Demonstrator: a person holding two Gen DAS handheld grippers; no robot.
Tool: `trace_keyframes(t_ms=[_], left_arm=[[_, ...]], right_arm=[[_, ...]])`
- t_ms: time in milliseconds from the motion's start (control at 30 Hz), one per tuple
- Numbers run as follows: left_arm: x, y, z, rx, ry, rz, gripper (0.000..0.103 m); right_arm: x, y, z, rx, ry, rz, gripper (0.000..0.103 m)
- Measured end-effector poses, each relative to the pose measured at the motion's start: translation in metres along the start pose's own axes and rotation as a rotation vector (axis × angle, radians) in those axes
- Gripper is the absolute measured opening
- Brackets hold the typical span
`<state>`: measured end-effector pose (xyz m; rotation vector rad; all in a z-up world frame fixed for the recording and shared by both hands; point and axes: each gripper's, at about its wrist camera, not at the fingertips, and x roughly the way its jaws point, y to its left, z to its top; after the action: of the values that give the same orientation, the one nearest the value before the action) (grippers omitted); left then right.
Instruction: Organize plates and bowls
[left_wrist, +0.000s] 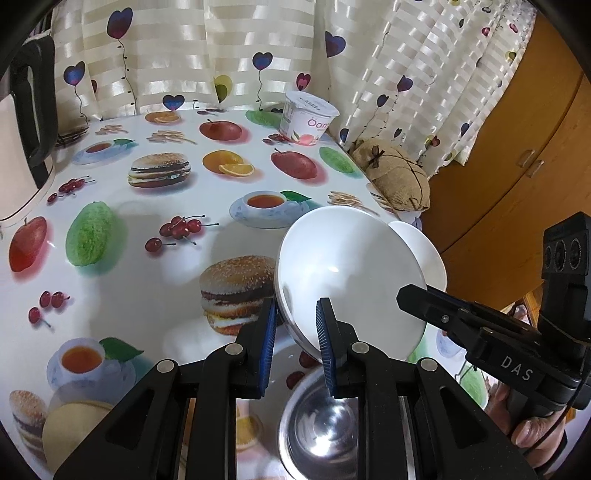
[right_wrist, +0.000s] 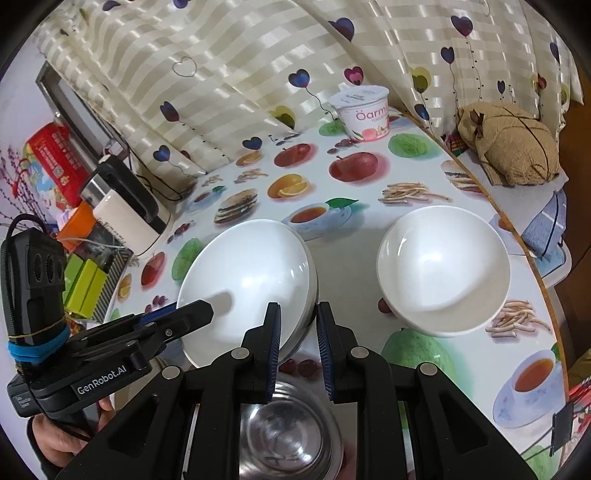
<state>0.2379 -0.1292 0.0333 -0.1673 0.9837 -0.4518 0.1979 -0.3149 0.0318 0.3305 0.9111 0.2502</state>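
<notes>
Left gripper (left_wrist: 295, 332) pinches the near-left rim of the white bowl (left_wrist: 347, 280); right gripper (right_wrist: 297, 332) pinches its opposite rim. Bowl hangs tilted between them, above the steel bowl (right_wrist: 291, 435). Second white bowl (right_wrist: 443, 273) sits on the worktop (left_wrist: 110, 229), right, nearer the right gripper.

**Readable lettering**

The yogurt cup (right_wrist: 364, 112) at the bench's far edge reads "Öarm", cut off. The right hand-held gripper (left_wrist: 406, 295) carries "DAS"; the left hand-held gripper (right_wrist: 207, 308) carries "GenRobot.AI". The red box's (right_wrist: 55, 162) print is illegible.
</notes>
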Motion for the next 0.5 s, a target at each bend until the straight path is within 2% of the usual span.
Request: trace_keyframes(t_ms=[500], left_arm=[[-0.035, -0.01, -0.028, 0.021, -0.006, 0.009, 0.023]], right_arm=[[-0.034, 0.023, -0.03, -0.014, -0.017, -0.006, 0.019]])
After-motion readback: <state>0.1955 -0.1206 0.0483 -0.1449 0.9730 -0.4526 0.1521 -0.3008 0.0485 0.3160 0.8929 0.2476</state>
